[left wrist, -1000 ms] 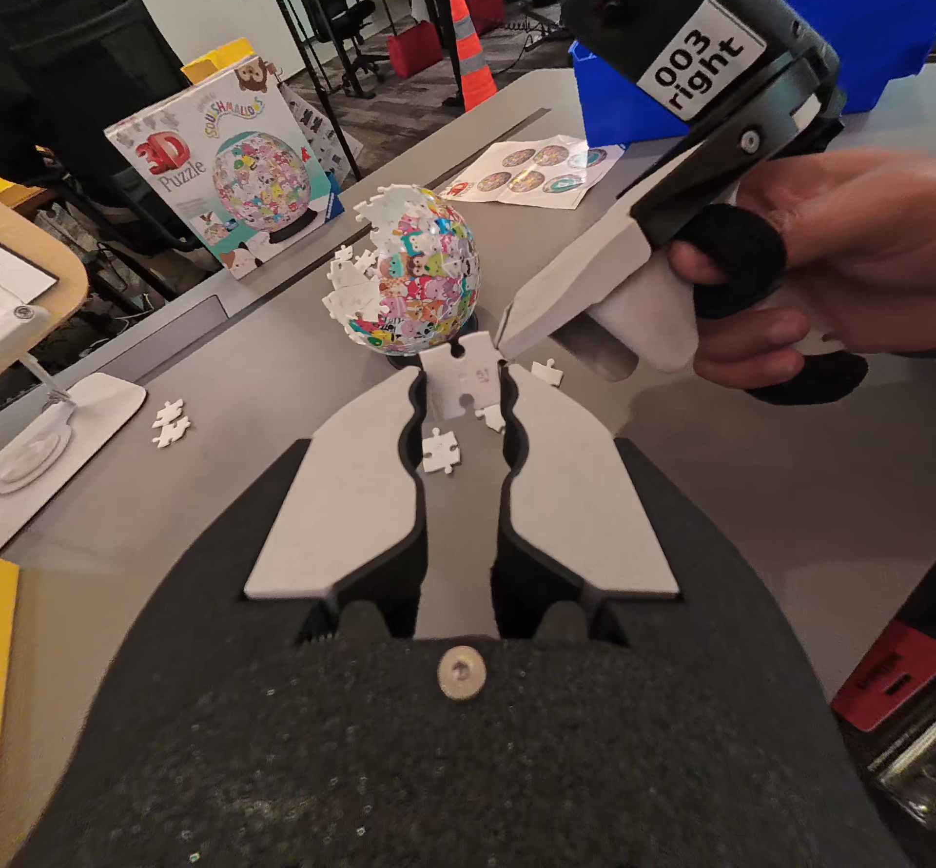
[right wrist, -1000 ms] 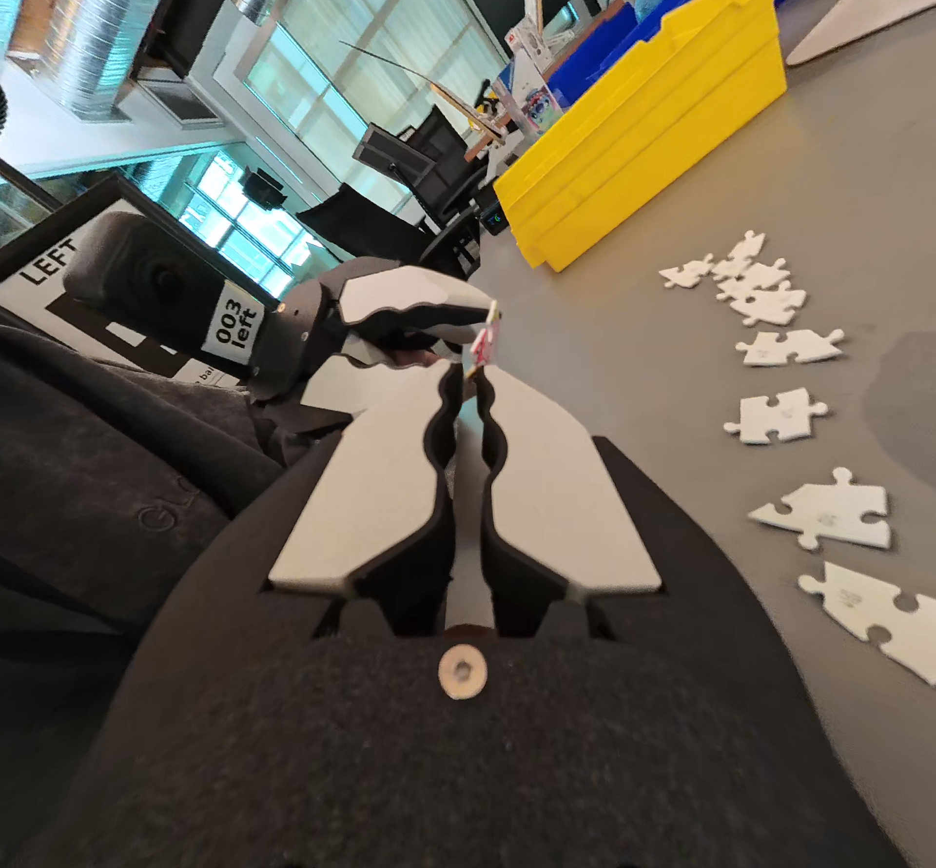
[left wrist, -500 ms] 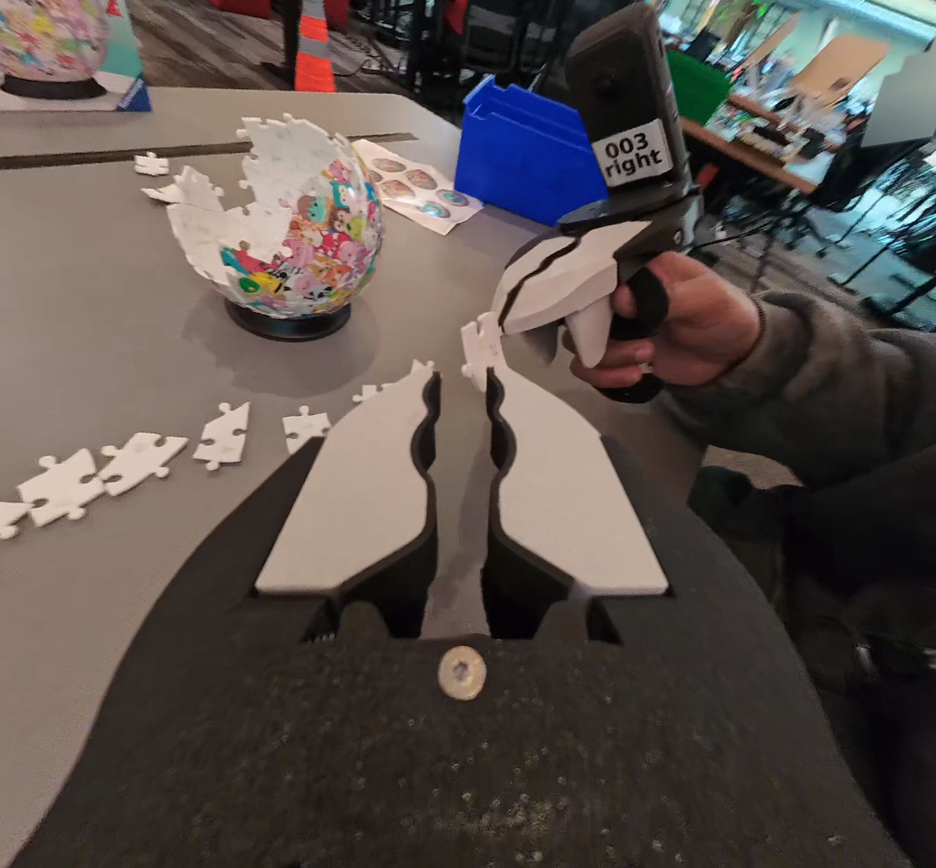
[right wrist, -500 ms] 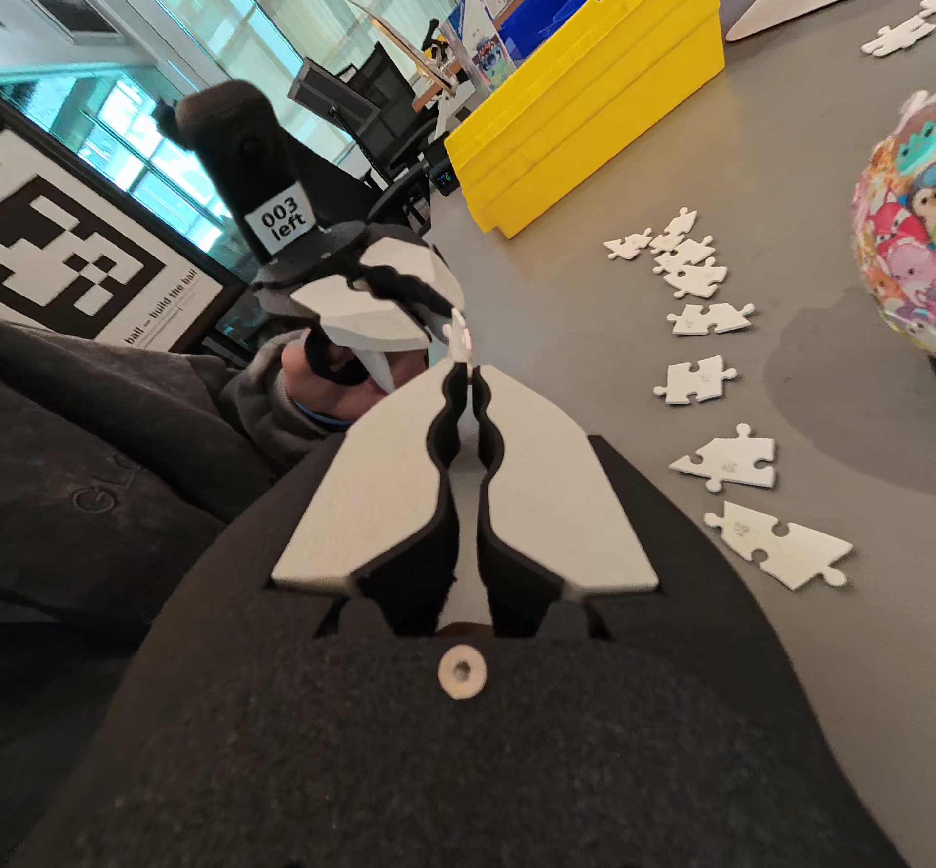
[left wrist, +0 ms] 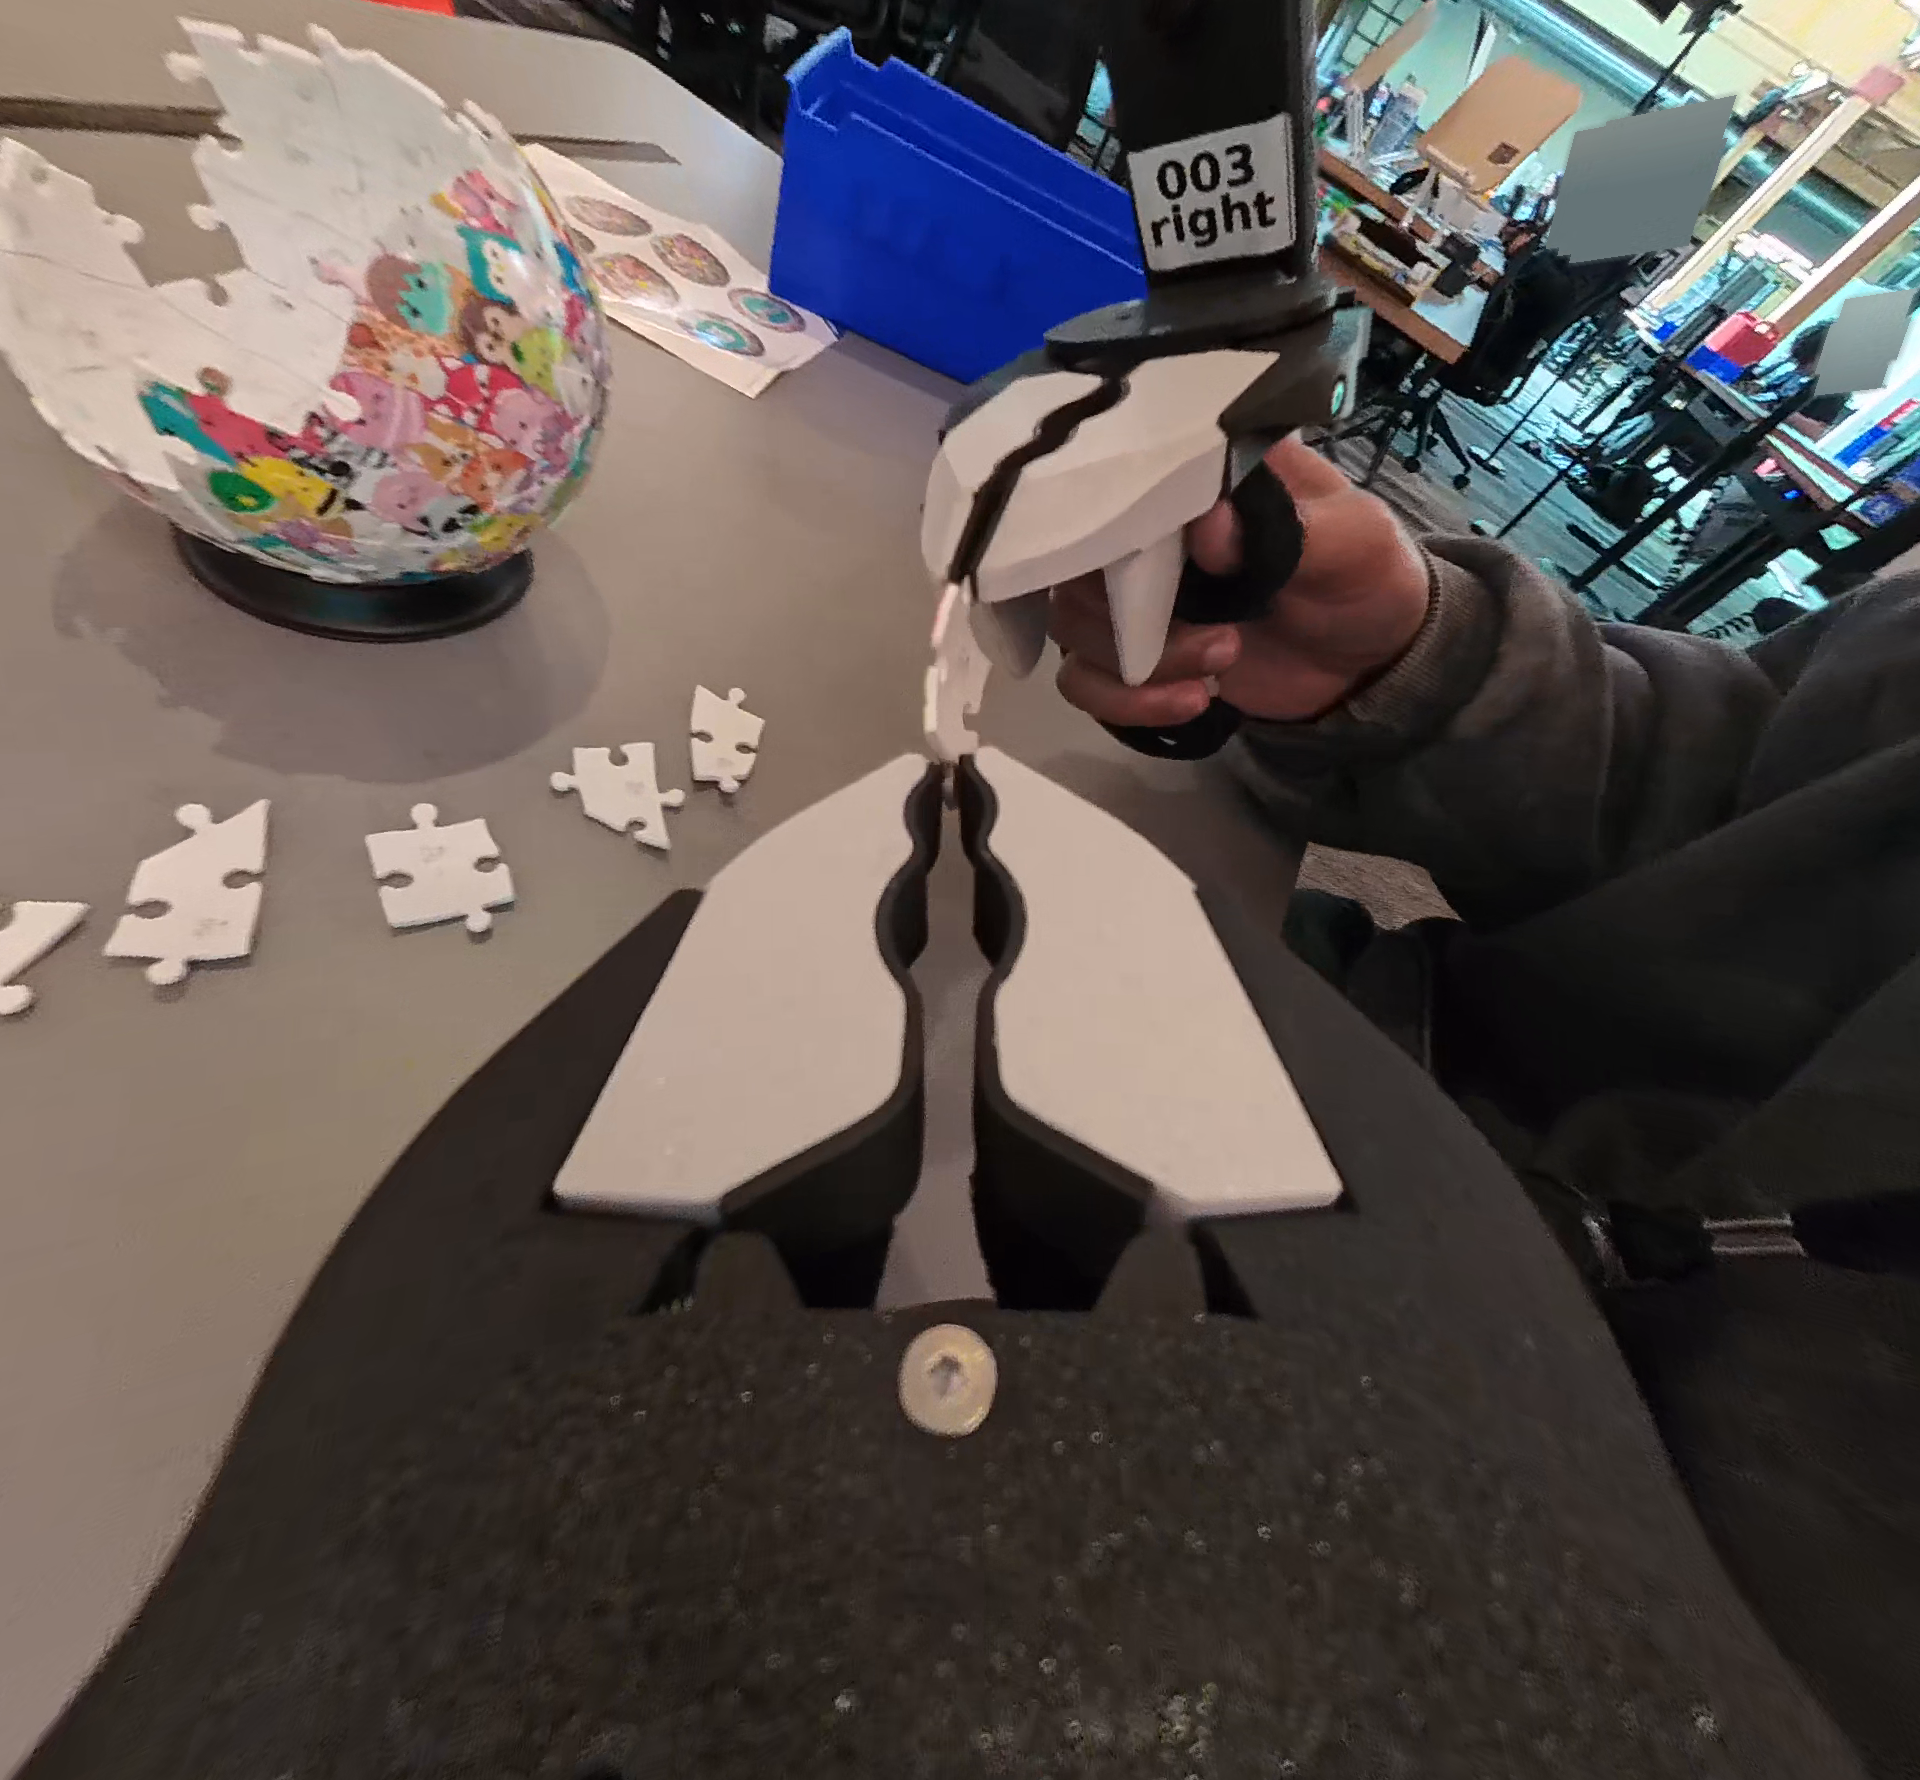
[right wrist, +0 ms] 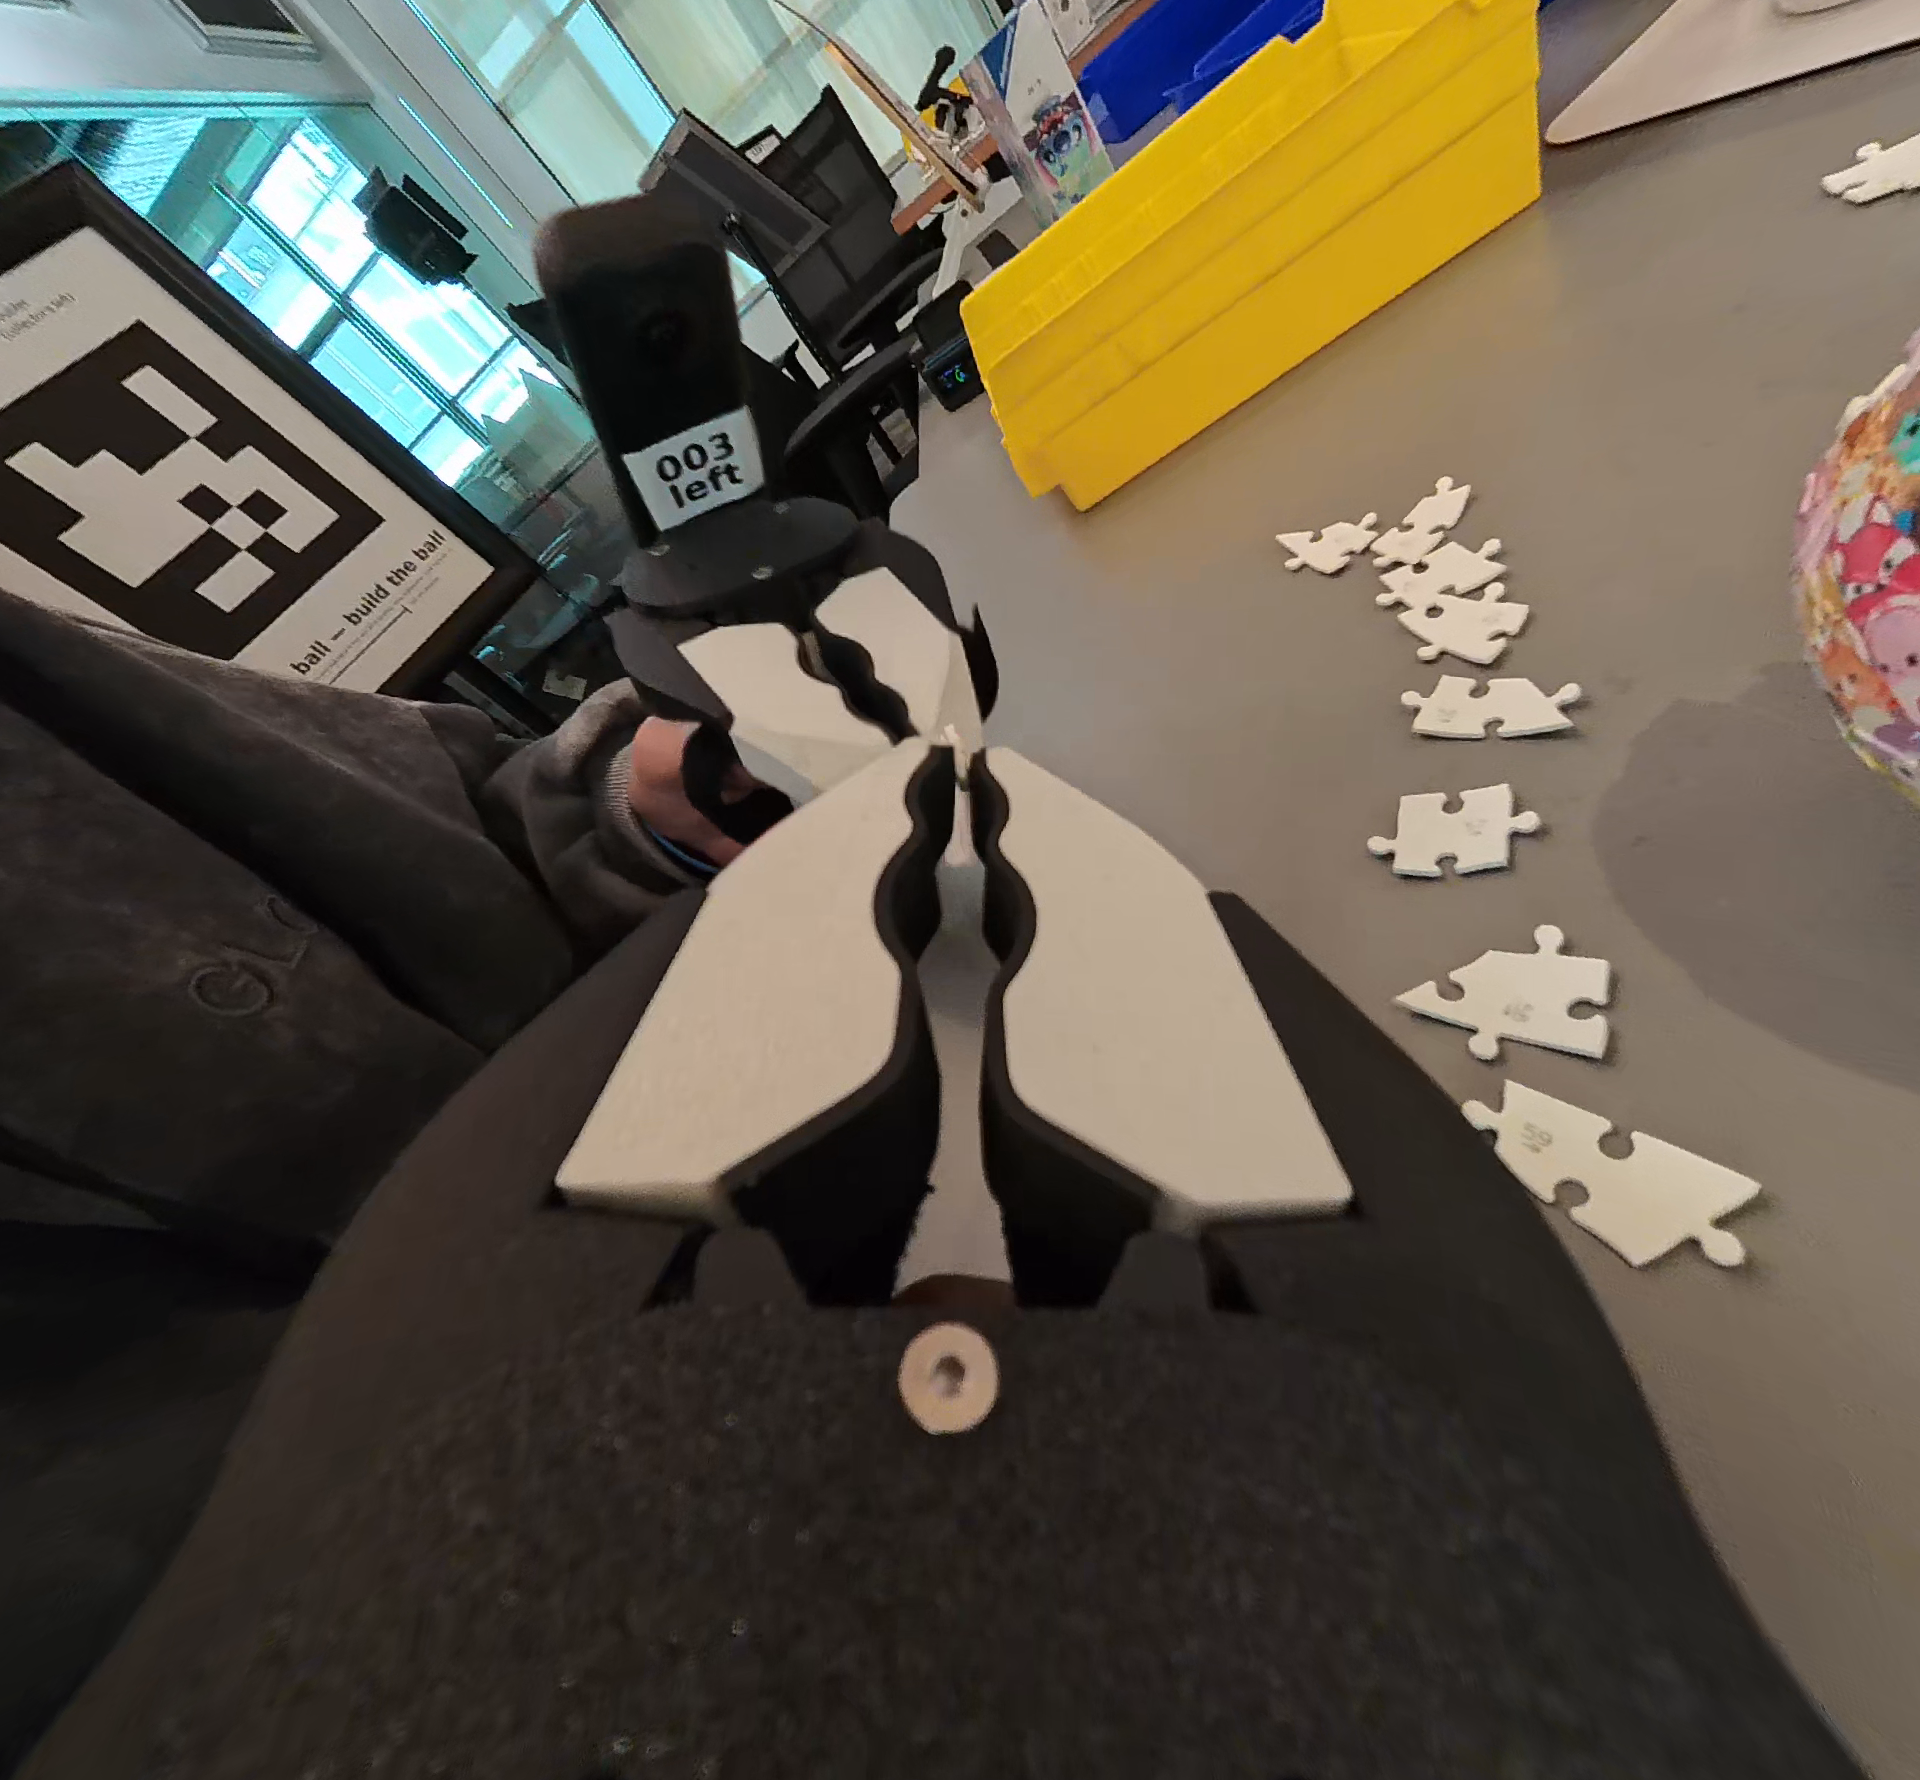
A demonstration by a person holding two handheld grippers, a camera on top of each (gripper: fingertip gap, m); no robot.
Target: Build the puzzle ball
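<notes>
Puzzle piece [left wrist: 951,681] hangs pinched between both my closed grippers, left [left wrist: 948,774] and right [right wrist: 954,762], mid-handover for regripping.

The left wrist view looks along its own fingers [left wrist: 831,982] from low over the table's [left wrist: 260,1159] near edge, facing the right gripper [left wrist: 951,577] close ahead. The right wrist view faces back at the left gripper [right wrist: 940,728], equally near. Both share the near strip with loose puzzle pieces [left wrist: 442,868] [right wrist: 1455,831] and the half-built ball [left wrist: 312,359] [right wrist: 1870,608].
</notes>
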